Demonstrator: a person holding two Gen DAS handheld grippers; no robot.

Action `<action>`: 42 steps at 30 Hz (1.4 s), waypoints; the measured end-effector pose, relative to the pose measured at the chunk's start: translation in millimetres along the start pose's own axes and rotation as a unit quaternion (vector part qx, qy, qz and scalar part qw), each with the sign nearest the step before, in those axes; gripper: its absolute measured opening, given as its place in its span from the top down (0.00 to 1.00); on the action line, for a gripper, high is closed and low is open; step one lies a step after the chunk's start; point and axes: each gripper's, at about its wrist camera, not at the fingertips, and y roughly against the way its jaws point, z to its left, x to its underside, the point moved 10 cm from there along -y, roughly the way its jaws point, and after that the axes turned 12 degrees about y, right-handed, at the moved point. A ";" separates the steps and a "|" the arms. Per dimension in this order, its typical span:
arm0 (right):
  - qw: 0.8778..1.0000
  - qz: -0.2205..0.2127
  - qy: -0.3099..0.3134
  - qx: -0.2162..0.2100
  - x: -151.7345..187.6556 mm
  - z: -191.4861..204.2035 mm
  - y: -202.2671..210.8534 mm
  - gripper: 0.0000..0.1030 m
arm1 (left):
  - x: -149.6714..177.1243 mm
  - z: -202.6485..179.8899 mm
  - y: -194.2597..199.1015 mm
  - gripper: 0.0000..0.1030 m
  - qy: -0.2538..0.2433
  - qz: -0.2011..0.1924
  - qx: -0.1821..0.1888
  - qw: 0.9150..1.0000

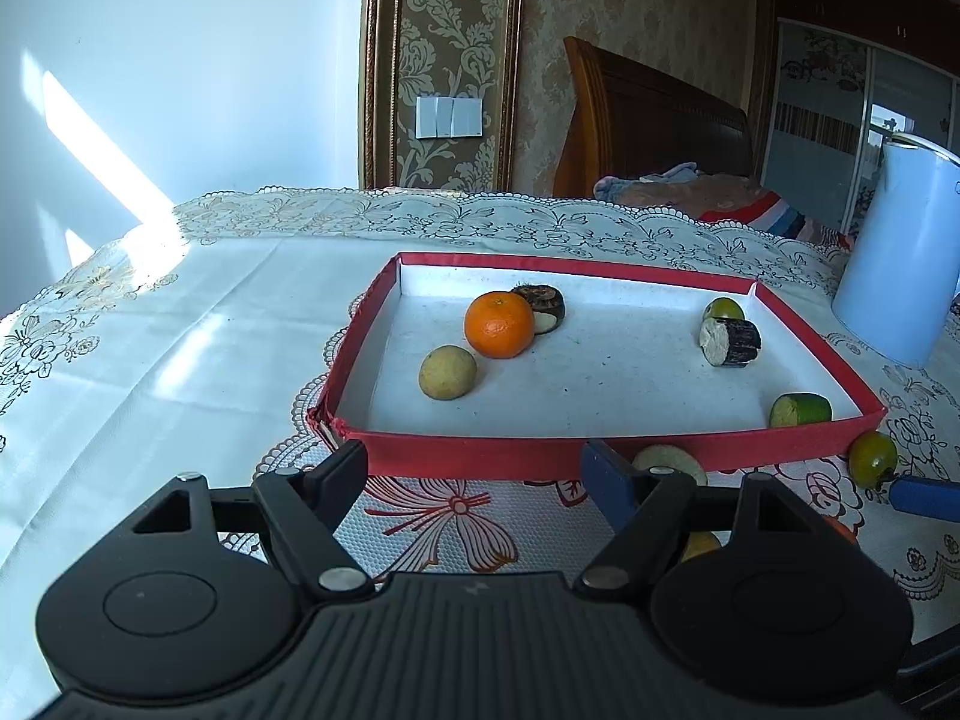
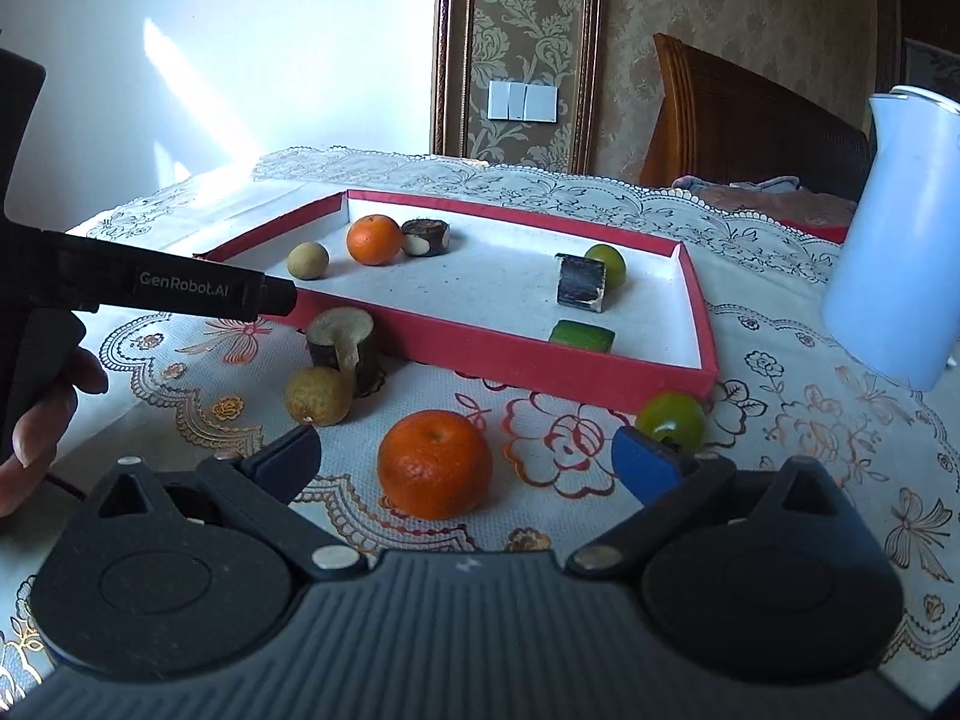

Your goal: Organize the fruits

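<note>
Right wrist view: left tool (image 2: 273, 300) reads "GenRobot.AI".

wall (image 1: 180, 60): white, sunlit patch | wallpaper panel (image 1: 450, 18): gold damask | headboard (image 1: 648, 120): wooden | tablecloth (image 1: 150, 330): lace

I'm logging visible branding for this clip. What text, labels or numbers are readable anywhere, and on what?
"GenRobot.AI": white lettering on the black body of the left tongs, seen from the right wrist view.
Nothing else is readable: the red tray, fruits and white jug show no text.
</note>
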 end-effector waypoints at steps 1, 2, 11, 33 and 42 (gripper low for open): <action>1.000 0.005 -0.001 -0.003 0.7 0.3 -2.2 0.15 | 0.0 -0.2 0.0 0.24 -0.001 -0.001 -0.001 1.000; 1.000 0.010 -0.002 -0.006 1.4 0.4 -4.4 0.16 | 0.2 -0.6 -0.1 0.24 -0.004 -0.002 -0.003 1.000; 0.999 0.025 0.005 -0.029 2.3 9.2 -14.0 0.48 | 2.3 -5.2 0.0 0.24 -0.034 -0.011 -0.019 0.999; 0.998 0.021 -0.065 -0.012 7.6 -16.3 -12.9 0.62 | 12.1 -14.2 7.9 0.24 -0.031 0.035 0.056 0.997; 0.997 0.021 -0.076 0.004 9.0 -21.4 -11.2 0.62 | 25.3 -20.0 11.4 0.24 0.000 0.093 0.132 0.987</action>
